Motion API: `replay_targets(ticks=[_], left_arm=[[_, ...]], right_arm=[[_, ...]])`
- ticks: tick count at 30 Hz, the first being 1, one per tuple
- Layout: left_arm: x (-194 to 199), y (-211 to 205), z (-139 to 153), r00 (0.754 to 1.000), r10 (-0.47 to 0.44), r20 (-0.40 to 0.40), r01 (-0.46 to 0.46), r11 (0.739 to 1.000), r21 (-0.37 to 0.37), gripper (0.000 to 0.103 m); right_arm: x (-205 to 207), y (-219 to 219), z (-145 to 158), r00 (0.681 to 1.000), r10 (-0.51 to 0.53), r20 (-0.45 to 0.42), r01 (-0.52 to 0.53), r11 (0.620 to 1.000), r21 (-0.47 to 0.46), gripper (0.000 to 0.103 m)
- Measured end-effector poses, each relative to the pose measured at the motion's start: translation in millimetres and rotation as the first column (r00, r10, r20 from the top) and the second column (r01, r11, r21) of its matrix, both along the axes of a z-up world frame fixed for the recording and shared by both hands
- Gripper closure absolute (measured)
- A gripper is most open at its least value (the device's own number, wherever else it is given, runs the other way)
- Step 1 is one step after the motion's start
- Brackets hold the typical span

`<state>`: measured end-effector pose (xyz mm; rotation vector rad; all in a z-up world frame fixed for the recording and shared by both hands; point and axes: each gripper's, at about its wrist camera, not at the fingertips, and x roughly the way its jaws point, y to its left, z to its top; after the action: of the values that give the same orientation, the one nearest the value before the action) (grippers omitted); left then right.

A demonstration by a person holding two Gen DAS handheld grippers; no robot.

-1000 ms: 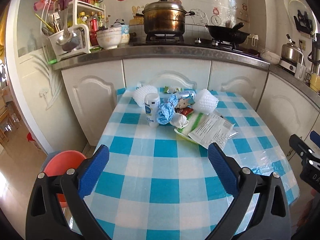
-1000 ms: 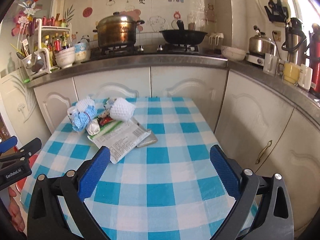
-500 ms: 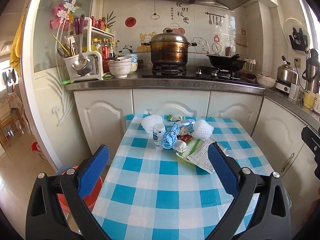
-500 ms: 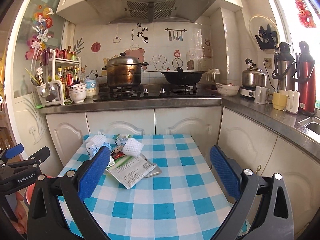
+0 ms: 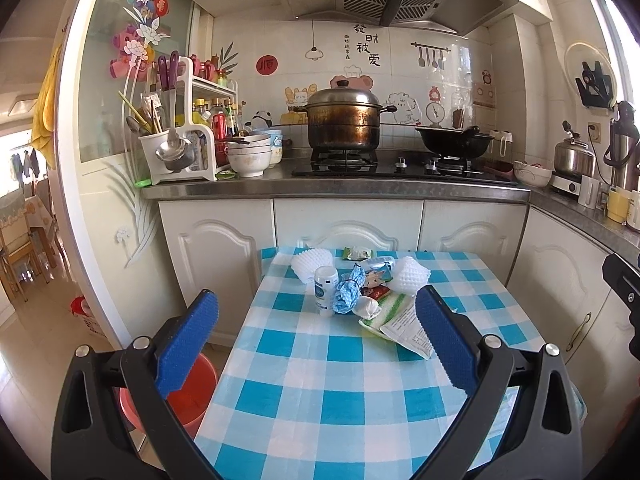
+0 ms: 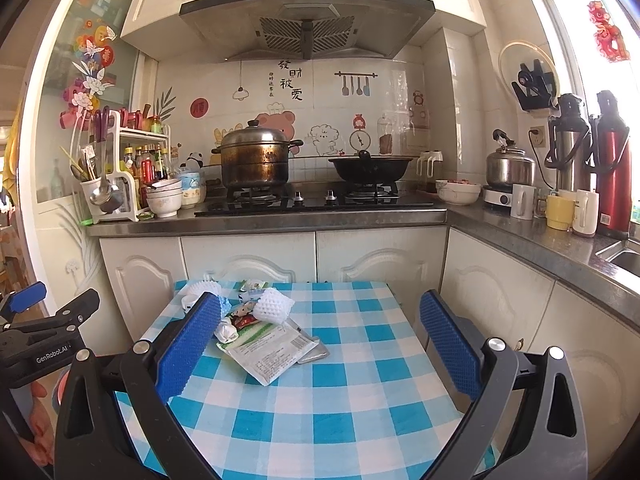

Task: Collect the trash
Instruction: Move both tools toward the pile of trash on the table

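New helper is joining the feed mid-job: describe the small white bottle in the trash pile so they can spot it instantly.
Find the blue-and-white checked table in front of the white kitchen cabinets; the trash is heaped at its far end. On the left edge of that heap stands the small white bottle, beside a crumpled blue wrapper. It is the only upright, rigid cylinder there, with a blue label, while its neighbours are soft foam nets and flat packets.

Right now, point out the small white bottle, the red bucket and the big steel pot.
small white bottle [image 5: 324, 290], left wrist view, label.
red bucket [image 5: 191, 396], left wrist view, inner wall.
big steel pot [image 6: 256, 168], right wrist view, body.
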<state>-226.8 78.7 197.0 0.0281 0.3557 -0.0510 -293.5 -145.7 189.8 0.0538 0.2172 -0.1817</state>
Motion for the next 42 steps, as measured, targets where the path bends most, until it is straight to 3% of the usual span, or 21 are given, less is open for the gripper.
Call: replay_targets(ticks=[6,25,35,42], left_arm=[[-2,3,-1,1.000,0.001,-0.004,-0.001,1.000,0.001,0.004],[15,-2,-15,0.999,0.009,-0.051,-0.008,1.000,0.021,0.004],[33,0,-35,0.993,0.009,-0.115,-0.007,1.000,0.015,0.004],[54,17,-67,0.983,0.020,-0.184,-0.023,1.000,-0.011,0.004]], right_arm=[[-3,1,2,1.000,-0.004,0.019,0.004,1.000,-0.005,0.004],[19,0,-19,0.998,0.036,-0.048,-0.035,0.999,0.016,0.004],[45,-10,-52,0.977,0.123,-0.171,-0.103,0.987,0.123,0.004],[67,-22,-85,0.955,0.172,-0.240,-0.122,0.970,0.210,0.004]])
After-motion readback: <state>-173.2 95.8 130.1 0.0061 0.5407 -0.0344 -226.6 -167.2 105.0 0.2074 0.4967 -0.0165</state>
